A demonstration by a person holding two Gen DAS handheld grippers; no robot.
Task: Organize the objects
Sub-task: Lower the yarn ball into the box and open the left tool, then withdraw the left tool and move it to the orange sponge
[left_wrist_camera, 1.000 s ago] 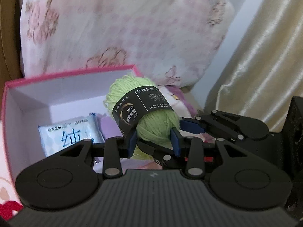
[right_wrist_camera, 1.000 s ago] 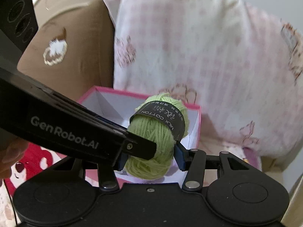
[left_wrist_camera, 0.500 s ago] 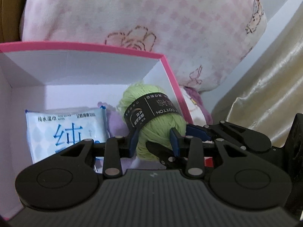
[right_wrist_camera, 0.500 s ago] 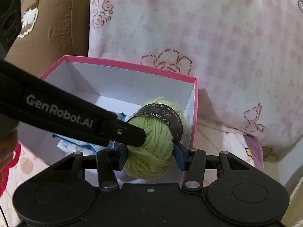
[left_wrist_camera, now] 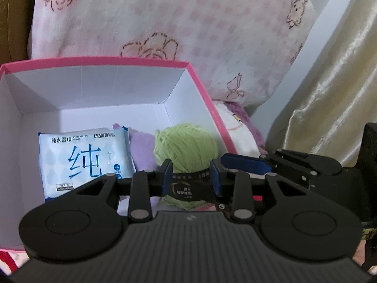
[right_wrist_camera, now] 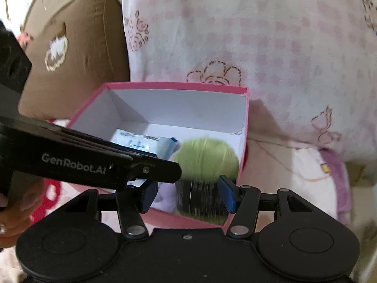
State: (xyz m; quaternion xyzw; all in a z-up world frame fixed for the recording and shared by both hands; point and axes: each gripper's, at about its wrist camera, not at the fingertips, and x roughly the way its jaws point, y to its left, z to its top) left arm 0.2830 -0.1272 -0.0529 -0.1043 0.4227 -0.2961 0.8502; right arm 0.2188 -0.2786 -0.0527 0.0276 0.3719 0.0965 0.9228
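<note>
A light green yarn ball (left_wrist_camera: 186, 146) with a black paper band sits low inside the pink box (left_wrist_camera: 94, 61), at its right wall. My left gripper (left_wrist_camera: 192, 176) is shut on the ball, with the blue pads pressing the band from both sides. My right gripper (right_wrist_camera: 187, 197) straddles the same yarn ball (right_wrist_camera: 205, 158), which looks streaked and blurred there. Its jaws are closing, but the left pad still stands clear of the wool. The left gripper's finger (right_wrist_camera: 153, 172) crosses in from the left. The right gripper's finger (left_wrist_camera: 245, 165) shows beside the ball.
A wet wipes pack (left_wrist_camera: 84, 160) and a lilac item (left_wrist_camera: 141, 148) lie in the box (right_wrist_camera: 176, 85). A pink patterned pillow (left_wrist_camera: 188, 23) rises behind it, a brown cushion (right_wrist_camera: 70, 47) to its left and a cream curtain (left_wrist_camera: 329, 82) to its right. A person's hand (right_wrist_camera: 14, 212) grips the left tool.
Both grippers have sunk with the yarn ball from above the box rim to down inside it. The ball's black band has rolled round to face the left camera.
</note>
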